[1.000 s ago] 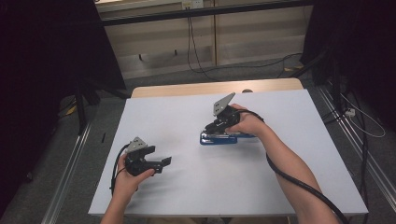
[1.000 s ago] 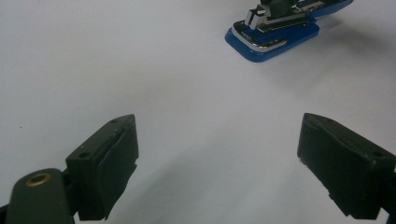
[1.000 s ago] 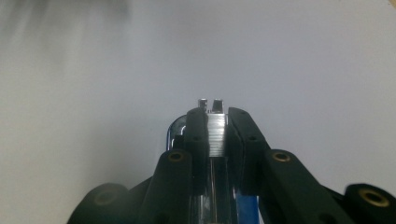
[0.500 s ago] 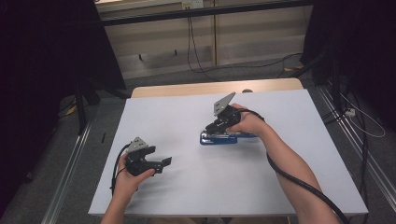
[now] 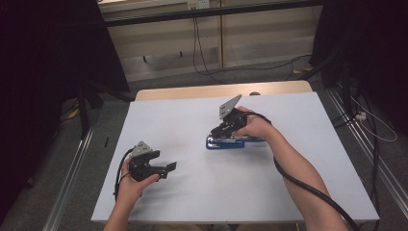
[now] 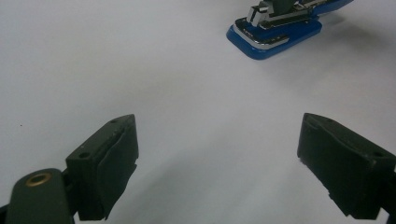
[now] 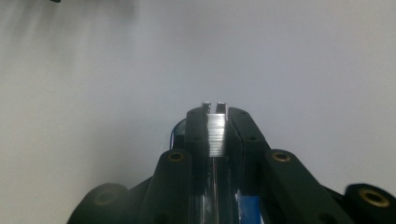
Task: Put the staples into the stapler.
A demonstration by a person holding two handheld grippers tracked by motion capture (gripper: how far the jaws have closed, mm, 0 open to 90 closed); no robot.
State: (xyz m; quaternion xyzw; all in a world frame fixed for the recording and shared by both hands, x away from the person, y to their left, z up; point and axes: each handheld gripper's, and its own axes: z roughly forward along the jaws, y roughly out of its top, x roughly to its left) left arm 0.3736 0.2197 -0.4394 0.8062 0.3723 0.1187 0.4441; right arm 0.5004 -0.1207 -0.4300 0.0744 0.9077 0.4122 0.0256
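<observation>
The right gripper (image 5: 222, 131) is angled down, clamped on the stapler's (image 5: 230, 143) staple strip (image 7: 216, 134). The left gripper (image 5: 168, 167) is held level above the table (image 5: 192, 115), jaws wide, empty. No writing is legible.

stapler (image 6: 275, 35): glossy blue plastic, shiny metal | table (image 5: 192, 125): matt white

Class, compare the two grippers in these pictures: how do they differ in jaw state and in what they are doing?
The left gripper has its jaws wide apart with nothing between them; the right gripper has its jaws closed on a strip of staples over the blue stapler. The left gripper is at the table's near left, apart from the stapler; the right gripper is at the middle, on it. Both are black, hand-held and trail a cable.
</observation>
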